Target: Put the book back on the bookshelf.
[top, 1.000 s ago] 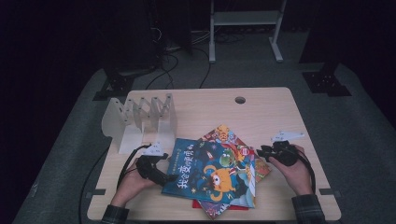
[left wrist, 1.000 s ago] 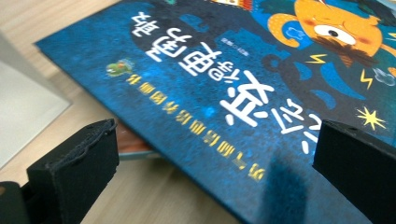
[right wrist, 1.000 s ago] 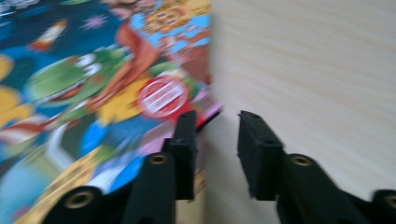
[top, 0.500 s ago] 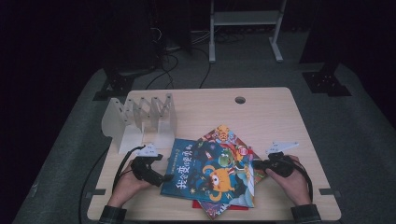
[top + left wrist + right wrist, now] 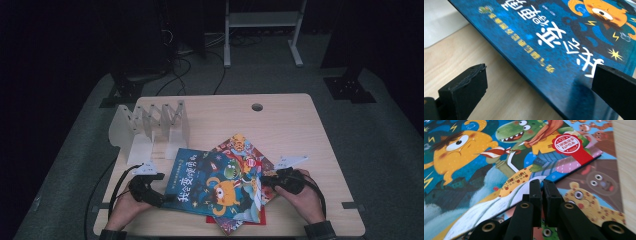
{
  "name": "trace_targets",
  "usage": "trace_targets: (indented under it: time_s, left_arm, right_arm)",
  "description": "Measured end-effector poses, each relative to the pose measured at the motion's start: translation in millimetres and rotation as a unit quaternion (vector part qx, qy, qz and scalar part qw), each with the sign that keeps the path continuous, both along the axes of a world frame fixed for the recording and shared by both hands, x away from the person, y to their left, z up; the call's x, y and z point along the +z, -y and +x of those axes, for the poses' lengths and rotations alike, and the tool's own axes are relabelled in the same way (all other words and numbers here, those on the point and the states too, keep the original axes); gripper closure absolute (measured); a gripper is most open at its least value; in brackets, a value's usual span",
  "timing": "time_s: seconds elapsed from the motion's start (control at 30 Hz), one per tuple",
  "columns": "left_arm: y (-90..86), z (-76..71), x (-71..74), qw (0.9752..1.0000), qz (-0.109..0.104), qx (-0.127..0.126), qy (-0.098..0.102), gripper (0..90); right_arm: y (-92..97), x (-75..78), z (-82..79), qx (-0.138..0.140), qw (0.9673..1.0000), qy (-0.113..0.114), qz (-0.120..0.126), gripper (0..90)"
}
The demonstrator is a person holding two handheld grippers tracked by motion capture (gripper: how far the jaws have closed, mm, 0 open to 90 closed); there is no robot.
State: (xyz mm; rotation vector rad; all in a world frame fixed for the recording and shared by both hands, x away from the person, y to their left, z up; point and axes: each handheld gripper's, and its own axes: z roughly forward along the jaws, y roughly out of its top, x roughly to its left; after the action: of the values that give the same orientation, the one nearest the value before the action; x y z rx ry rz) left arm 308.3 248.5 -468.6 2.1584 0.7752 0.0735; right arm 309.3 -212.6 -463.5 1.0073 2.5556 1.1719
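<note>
a glossy blue picture book (image 5: 215,185) with a flat, hard cover lies slanted on top of a small pile near the front middle of the table (image 5: 280,120), its cover printed with an orange one-eyed monster, a green crocodile and pale characters. under it fan out a second book (image 5: 239,146) with spotted cartoon animals and a red sheet (image 5: 260,220) at the front edge. the right gripper (image 5: 268,178) sits at the blue book's right edge; in the right gripper view its black blocky jaws are nearly together, having just been closing, and the cover's edge runs into them, so they appear to pinch it. the left gripper (image 5: 167,198) is at the book's left edge, its matte foam-faced jaws spread wide, one over the bare pale wood, the other over the cover, not pressing it. behind stands a white accordion-shaped rack (image 5: 150,125) of thin upright plates.
</note>
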Motion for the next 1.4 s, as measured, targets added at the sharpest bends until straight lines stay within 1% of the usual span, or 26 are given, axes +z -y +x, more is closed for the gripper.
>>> trace_targets:
  time_s: [0.07,0.17,0.23,0.3,0.43,0.53,0.6,0.63,0.67,0.7,0.93,1.03,1.17,1.2,1.23,1.27,1.3,1.33,1.37,1.4]
  left_arm:
    - [-1.8,-1.0,-1.5,1.0000,-0.008,0.002,-0.005,0.0]
    - [-2.5,-1.6,-3.4,0.9998,-0.016,-0.003,-0.013,0.0]
    - [-2.3,-1.1,-4.3,0.9997,-0.019,-0.006,-0.016,0.0]
    - [-1.2,0.0,-6.0,0.9993,-0.026,-0.010,-0.025,0.0]
    - [1.8,2.5,-10.4,0.9978,-0.042,-0.014,-0.049,0.0]
    - [2.0,3.0,-11.0,0.9976,-0.044,-0.014,-0.052,0.0]
    - [3.4,4.4,-12.4,0.9967,-0.049,-0.017,-0.062,0.0]
    - [5.5,5.9,-14.6,0.9955,-0.055,-0.020,-0.075,0.0]
    - [5.5,5.9,-14.6,0.9955,-0.055,-0.020,-0.075,0.0]
    - [6.8,6.4,-15.5,0.9948,-0.058,-0.019,-0.081,0.0]
    - [7.8,7.4,-15.4,0.9945,-0.057,-0.019,-0.085,0.0]
    - [7.2,6.3,-12.1,0.9946,-0.048,-0.019,-0.090,0.0]
    - [5.0,5.3,-9.9,0.9947,-0.044,-0.021,-0.091,0.0]
    - [3.8,4.1,-6.6,0.9948,-0.040,-0.024,-0.091,0.0]
    - [3.8,4.1,-6.6,0.9948,-0.040,-0.024,-0.091,0.0]
    - [3.1,2.9,-3.8,0.9948,-0.041,-0.024,-0.090,0.0]
    - [1.6,1.1,1.7,0.9949,-0.048,-0.023,-0.086,0.0]
    - [1.6,1.1,1.7,0.9949,-0.048,-0.023,-0.086,0.0]
    - [0.3,-0.5,6.8,0.9950,-0.056,-0.022,-0.080,0.0]
    - [-1.5,-3.3,16.5,0.9954,-0.066,-0.022,-0.067,0.0]
  right_arm:
    - [-3.7,0.3,-1.0,0.004,1.0000,0.004,-0.003,85.1]
    - [-7.8,0.7,-1.2,0.009,0.9999,0.008,-0.009,84.5]
    - [-8.7,0.4,-0.8,0.010,0.9999,0.010,-0.008,84.5]
    - [-11.0,0.2,0.5,0.011,0.9998,0.012,-0.007,84.5]
    - [-13.5,0.5,0.8,0.013,0.9997,0.016,-0.012,84.6]
    - [-13.7,0.5,0.5,0.012,0.9997,0.017,-0.013,84.6]
    - [-14.0,0.5,0.1,0.014,0.9996,0.020,-0.015,84.8]
    - [-14.4,0.6,-0.3,0.015,0.9996,0.020,-0.015,84.8]
    - [-14.4,0.6,-0.3,0.015,0.9996,0.020,-0.015,84.8]
    - [-14.5,0.6,-0.6,0.014,0.9996,0.019,-0.014,84.8]
    - [-15.1,1.0,-2.1,0.019,0.9995,0.019,-0.017,86.7]
    - [-15.6,0.5,-2.5,0.022,0.9995,0.018,-0.014,87.0]
    - [-17.1,-0.2,-2.4,0.025,0.9995,0.018,-0.010,86.9]
    - [-18.4,-0.3,-2.3,0.026,0.9995,0.018,-0.009,86.9]
    - [-18.4,-0.3,-2.3,0.026,0.9995,0.018,-0.009,86.9]
    - [-18.9,-0.3,-2.3,0.026,0.9995,0.018,-0.008,86.9]
    - [-19.8,-0.3,-2.3,0.026,0.9995,0.018,-0.008,86.8]
    - [-20.2,-0.5,-2.2,0.027,0.9995,0.018,-0.007,86.8]
    - [-20.2,-0.5,-2.2,0.027,0.9995,0.018,-0.007,86.8]
    - [-21.3,-0.4,-2.0,0.031,0.9993,0.018,-0.008,86.8]
